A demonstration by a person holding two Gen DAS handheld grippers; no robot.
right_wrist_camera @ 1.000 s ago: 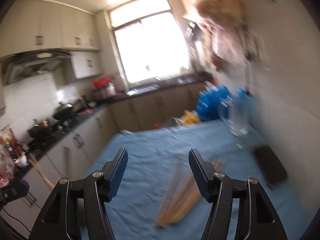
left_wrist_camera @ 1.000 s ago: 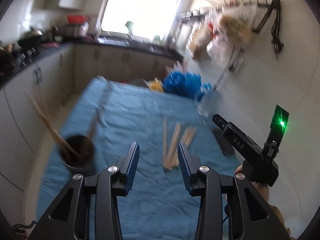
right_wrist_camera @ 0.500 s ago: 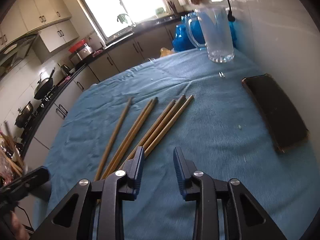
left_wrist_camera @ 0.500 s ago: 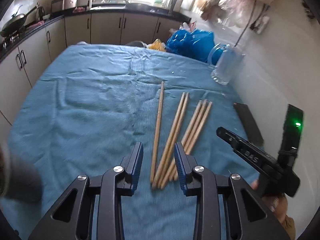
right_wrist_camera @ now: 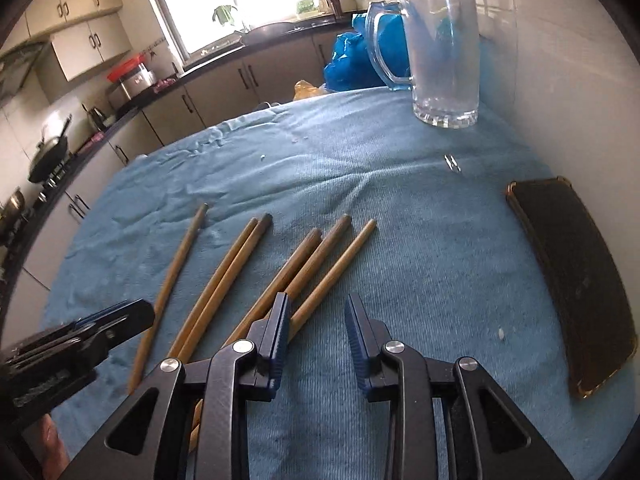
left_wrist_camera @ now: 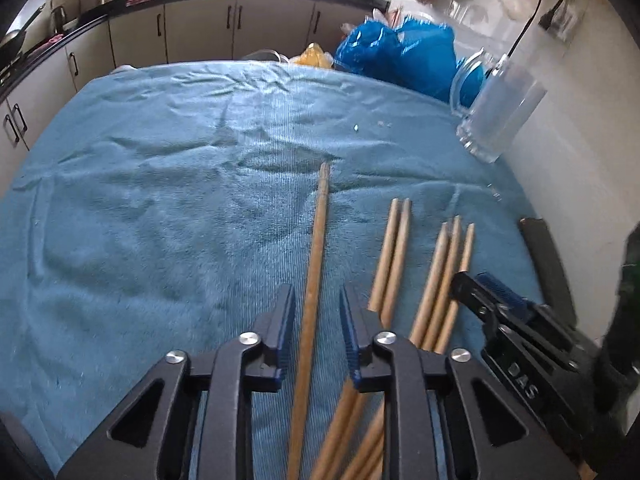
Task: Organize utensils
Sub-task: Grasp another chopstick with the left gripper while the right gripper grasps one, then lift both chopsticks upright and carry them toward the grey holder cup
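Observation:
Several wooden chopsticks lie on the blue cloth (left_wrist_camera: 160, 200): a single one (left_wrist_camera: 318, 240), a pair (left_wrist_camera: 394, 248) and a group of three (left_wrist_camera: 448, 272). My left gripper (left_wrist_camera: 316, 300) is low over the cloth, its jaws closing around the single chopstick, with a small gap still on each side. My right gripper (right_wrist_camera: 317, 304) stands narrowly open just right of the group of three (right_wrist_camera: 320, 256), with only cloth between its fingers. The outermost chopstick runs under its left finger (right_wrist_camera: 280, 320). Each gripper shows in the other's view: the right gripper (left_wrist_camera: 492, 292) and the left gripper (right_wrist_camera: 112, 320).
A glass mug (right_wrist_camera: 444, 60) stands at the far right of the table by the white wall. A dark flat phone-like slab (right_wrist_camera: 572, 272) lies along the right edge. Blue plastic bags (left_wrist_camera: 396, 56) sit behind the table. Kitchen cabinets run along the left and back.
Both grippers have come down and forward onto the chopsticks. The left jaws have narrowed around the single chopstick, and the right jaws have narrowed too. The dark cup of chopsticks at left has left view.

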